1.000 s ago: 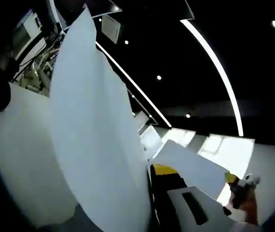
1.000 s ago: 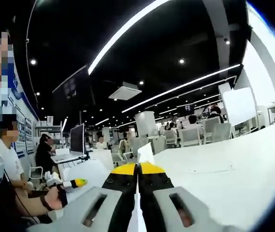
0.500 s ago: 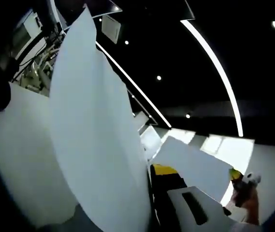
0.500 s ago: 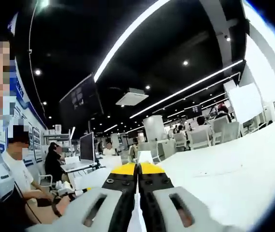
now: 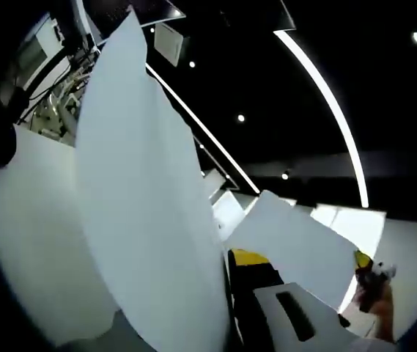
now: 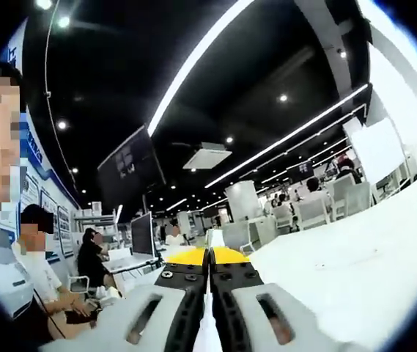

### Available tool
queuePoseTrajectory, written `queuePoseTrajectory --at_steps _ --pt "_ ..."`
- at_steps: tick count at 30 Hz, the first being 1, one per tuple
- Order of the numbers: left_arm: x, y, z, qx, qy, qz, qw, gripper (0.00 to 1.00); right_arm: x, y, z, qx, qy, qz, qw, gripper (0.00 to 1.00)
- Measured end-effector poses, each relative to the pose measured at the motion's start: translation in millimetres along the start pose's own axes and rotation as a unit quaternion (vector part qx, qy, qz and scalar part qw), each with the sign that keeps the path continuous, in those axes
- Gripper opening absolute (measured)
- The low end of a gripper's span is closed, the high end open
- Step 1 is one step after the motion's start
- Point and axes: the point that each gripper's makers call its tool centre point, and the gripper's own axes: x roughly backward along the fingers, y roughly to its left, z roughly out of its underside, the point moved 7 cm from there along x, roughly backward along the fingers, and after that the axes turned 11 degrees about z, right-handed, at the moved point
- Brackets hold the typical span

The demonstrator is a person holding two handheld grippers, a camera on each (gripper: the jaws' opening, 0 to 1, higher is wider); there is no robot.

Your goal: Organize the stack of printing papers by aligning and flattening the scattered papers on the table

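In the left gripper view a tall white sheet of paper (image 5: 138, 213) rises from between the jaws of the left gripper (image 5: 226, 293), which looks clamped on it, though the paper hides one jaw. In the right gripper view the right gripper (image 6: 209, 275) has its jaws pressed on a thin paper edge (image 6: 207, 334) above the white table (image 6: 340, 271)

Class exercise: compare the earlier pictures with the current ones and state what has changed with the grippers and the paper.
The right gripper has tipped upward, so its view takes in more ceiling. In the left gripper view the far sheet has risen higher. Unchanged: the left gripper still pinches the big white paper, and the right stays shut on a thin sheet.
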Motion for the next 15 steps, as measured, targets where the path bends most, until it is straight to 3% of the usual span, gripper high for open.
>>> queuePoseTrajectory --at_steps 2,15 --pt "-0.1 -0.7 0.4 0.000 0.000 0.000 1.0000 0.08 1.2 -1.8 -0.4 0.020 0.000 0.014 0.9997 0.00" --pt "-0.6 -1.4 0.7 0.000 0.000 0.000 1.0000 0.08 2.0 3.7 -6.0 0.033 -0.007 0.011 0.9994 0.00"
